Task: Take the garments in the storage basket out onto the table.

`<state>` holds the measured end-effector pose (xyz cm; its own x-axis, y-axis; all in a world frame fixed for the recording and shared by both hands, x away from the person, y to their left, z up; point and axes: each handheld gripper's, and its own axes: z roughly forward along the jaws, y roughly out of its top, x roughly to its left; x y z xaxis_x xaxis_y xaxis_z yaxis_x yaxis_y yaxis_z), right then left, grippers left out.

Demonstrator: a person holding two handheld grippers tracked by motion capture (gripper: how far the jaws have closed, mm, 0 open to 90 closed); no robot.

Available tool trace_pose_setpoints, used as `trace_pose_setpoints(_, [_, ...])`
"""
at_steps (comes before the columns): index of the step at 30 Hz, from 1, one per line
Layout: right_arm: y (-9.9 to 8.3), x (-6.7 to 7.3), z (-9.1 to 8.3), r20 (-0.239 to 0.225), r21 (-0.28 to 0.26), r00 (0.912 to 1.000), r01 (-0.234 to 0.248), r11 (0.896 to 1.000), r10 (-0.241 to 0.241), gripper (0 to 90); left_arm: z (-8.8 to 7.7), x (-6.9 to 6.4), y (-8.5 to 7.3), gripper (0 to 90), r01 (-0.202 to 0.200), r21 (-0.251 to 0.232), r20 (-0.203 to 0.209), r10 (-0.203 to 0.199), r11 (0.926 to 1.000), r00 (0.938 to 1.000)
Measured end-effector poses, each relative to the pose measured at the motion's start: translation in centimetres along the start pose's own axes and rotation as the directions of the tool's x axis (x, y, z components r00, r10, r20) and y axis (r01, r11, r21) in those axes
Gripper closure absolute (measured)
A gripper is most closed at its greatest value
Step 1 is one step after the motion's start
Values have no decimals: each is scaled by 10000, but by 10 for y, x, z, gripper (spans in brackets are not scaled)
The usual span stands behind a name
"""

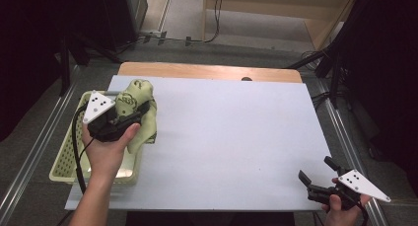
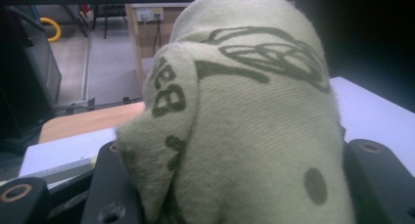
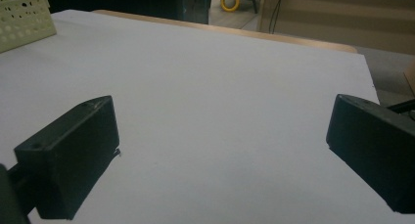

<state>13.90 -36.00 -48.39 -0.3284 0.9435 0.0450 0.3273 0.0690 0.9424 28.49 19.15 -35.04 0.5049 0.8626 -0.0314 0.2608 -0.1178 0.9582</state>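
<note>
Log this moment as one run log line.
left claw: shut on green printed cloth, beside basket | right claw: open, nothing held, over white table

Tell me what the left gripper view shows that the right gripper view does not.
Left gripper view: a pale green cloth with dark printed marks, clamped between that gripper's black jaws and seen up close. Right gripper view: the right gripper with its jaws wide apart and nothing between them, plus a corner of the pale perforated basket. Both share the white table surface with its wooden far edge.
</note>
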Motion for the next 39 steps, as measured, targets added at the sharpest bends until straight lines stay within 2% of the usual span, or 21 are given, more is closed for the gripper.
trace_pose_setpoints(9, [0,0,0,-22,-22,10000,-26,10000,26,0,9,-25,2,426,-91,-127,613,98,9999,9981])
trace_pose_setpoints(16, [0,-1,1,-34,-58,10000,55,10000,-55,0,19,-47,0,425,-263,-191,1108,283,9995,9934])
trace_pose_setpoints(26, [0,0,2,-60,-8,10000,53,10000,-53,0,38,-74,-7,424,-409,-76,1718,416,9991,9842])
trace_pose_setpoints(39, [-1,-1,0,-37,-35,10000,56,10000,-56,0,65,-109,-23,412,-657,249,2485,575,9975,9669])
